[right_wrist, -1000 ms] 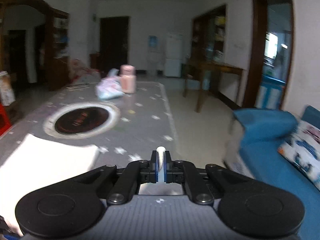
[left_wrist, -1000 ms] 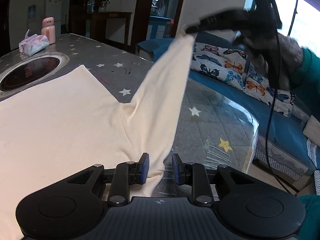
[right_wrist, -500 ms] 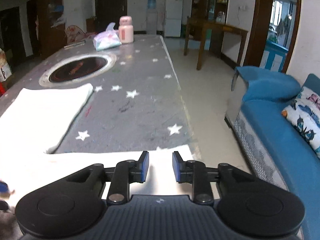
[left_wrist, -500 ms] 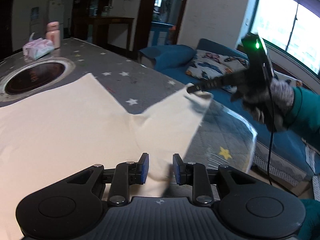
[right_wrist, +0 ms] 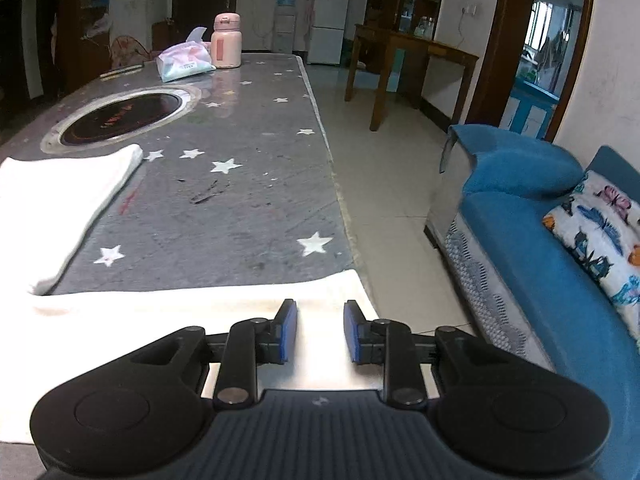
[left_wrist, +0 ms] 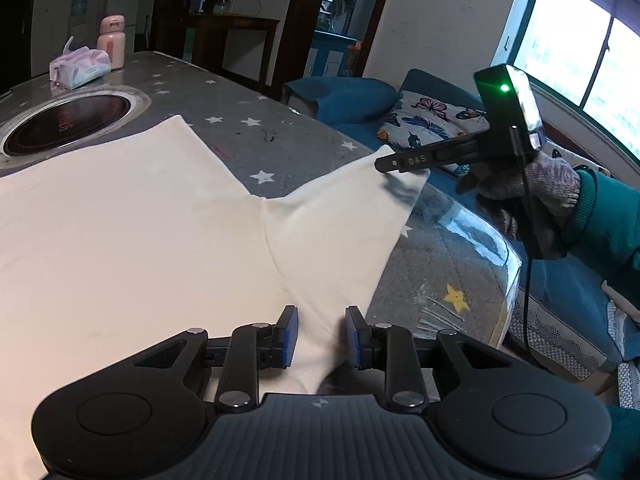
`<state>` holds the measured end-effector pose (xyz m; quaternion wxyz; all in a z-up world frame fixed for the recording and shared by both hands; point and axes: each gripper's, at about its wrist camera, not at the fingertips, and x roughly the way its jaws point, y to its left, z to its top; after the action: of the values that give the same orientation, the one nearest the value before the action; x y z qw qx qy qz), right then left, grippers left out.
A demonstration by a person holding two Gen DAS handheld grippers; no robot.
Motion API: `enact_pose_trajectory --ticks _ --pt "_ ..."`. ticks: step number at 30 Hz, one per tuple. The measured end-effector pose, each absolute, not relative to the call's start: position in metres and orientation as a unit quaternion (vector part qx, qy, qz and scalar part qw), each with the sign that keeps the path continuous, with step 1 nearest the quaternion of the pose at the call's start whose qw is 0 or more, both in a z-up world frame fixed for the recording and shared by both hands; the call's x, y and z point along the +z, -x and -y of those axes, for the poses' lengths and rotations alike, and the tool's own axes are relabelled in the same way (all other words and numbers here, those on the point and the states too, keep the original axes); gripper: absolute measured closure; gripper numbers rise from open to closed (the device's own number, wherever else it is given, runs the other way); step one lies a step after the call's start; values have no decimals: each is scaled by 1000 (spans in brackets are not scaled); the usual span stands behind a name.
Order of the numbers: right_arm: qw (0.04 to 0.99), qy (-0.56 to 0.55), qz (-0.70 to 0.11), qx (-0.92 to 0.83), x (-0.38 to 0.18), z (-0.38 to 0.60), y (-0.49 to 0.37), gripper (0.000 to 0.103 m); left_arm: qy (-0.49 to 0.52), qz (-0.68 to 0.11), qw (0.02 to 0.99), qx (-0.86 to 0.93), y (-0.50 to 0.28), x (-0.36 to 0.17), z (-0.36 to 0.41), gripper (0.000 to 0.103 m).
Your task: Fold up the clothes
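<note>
Both jaw pairs parted, nothing pinched — cream garment (left_wrist: pixel 152 232) lying flat on starry table (left_wrist: pixel 304 140).
Sleeve (left_wrist: pixel 340 220) under right gripper (right_wrist: pixel 320 330), near table's right edge — could slide off if dragged; left gripper (left_wrist: pixel 320 334) hovering over cloth.

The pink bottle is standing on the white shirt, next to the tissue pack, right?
Not quite. The pink bottle does stand next to the tissue pack, but on the bare grey table, far from the white shirt, past the round black cooktop. The right wrist view shows it.
</note>
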<state>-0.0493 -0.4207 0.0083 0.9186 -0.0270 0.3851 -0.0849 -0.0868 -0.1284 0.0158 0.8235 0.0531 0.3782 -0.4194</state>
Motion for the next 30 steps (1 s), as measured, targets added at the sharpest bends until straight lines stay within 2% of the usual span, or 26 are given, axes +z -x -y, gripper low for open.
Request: enact_pose_trajectory --ticks 6,9,13,20,28,30 --pt "917 30 -385 -99 8 428 38 79 -45 -369 829 -417 89 12 141 74" --pt "915 39 -387 -102 8 428 32 79 -43 -366 831 -417 92 12 145 68" --pt "918 41 -383 -93 14 425 33 79 -33 -371 830 -415 90 15 141 67" --pt "929 42 -369 -1 31 387 59 70 -10 -348 858 -376 78 36 107 67" --pt "924 40 -375 62 28 352 73 68 3 -364 884 -294 49 32 63 66" --pt "925 41 -370 76 31 344 73 63 4 -368 884 -289 46 29 59 66"
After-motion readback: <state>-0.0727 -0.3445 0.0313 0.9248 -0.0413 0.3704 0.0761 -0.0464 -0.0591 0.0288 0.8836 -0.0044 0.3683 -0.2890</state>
